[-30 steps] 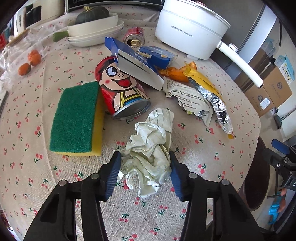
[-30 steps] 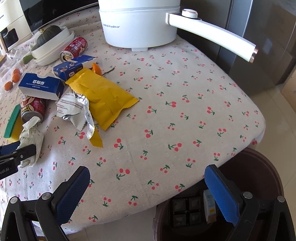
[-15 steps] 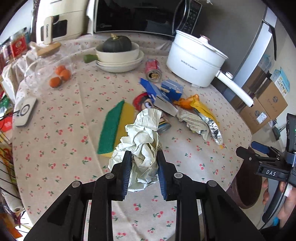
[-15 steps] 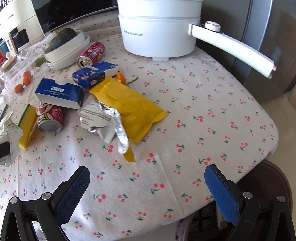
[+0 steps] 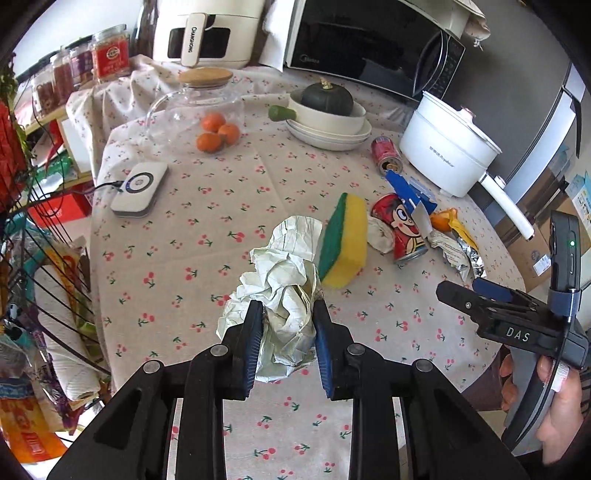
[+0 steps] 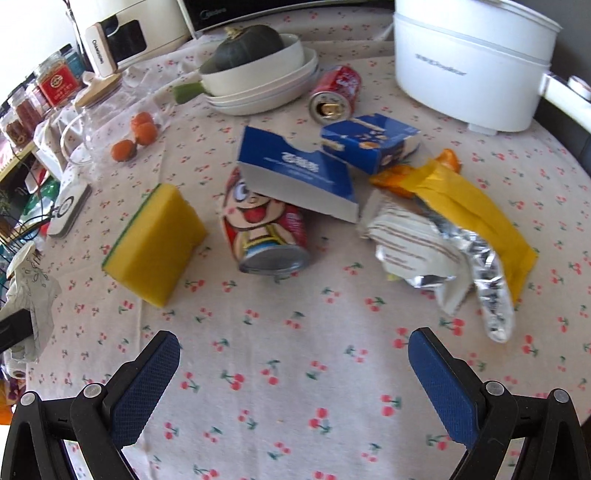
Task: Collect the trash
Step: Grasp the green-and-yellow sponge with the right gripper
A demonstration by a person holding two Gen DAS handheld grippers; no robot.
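Worktop: round, wearing a cherry-print cloth; its near edge is running out of frame below both claws.
Microwave: standing behind the cartoon can at the back; brand too small to read.
Air fryer: sitting far back-left of the cartoon can, its handle reading "CHANGHONG".
Electric pot: white, standing back-right of the cartoon can; its grey lettering is not resolving into words.
Sponge: yellow with a green face, lying just left of the cartoon can.
Yellow wrapper: lying right of the cartoon can, long axis running from back-left to front-right, foil lining showing at the crumpled near end.
Blue cartons: one is leaning on top of the cartoon can, a second lying behind it; their white print is blurring.
Crumpled paper: being held up off the cloth, front-left of the cartoon can; its long axis is running away from the camera and its lower end is hiding between the pads.
Cartoon can: lying on its side, base pointing toward the right wrist camera.
Red can: lying behind the cartoon can, its opened top facing the camera.
Left claw: clamping the crumpled paper, its jaws having just been closing.
Right claw: pads standing wide apart, nothing between them; "DAS" is showing on its body in the left view.
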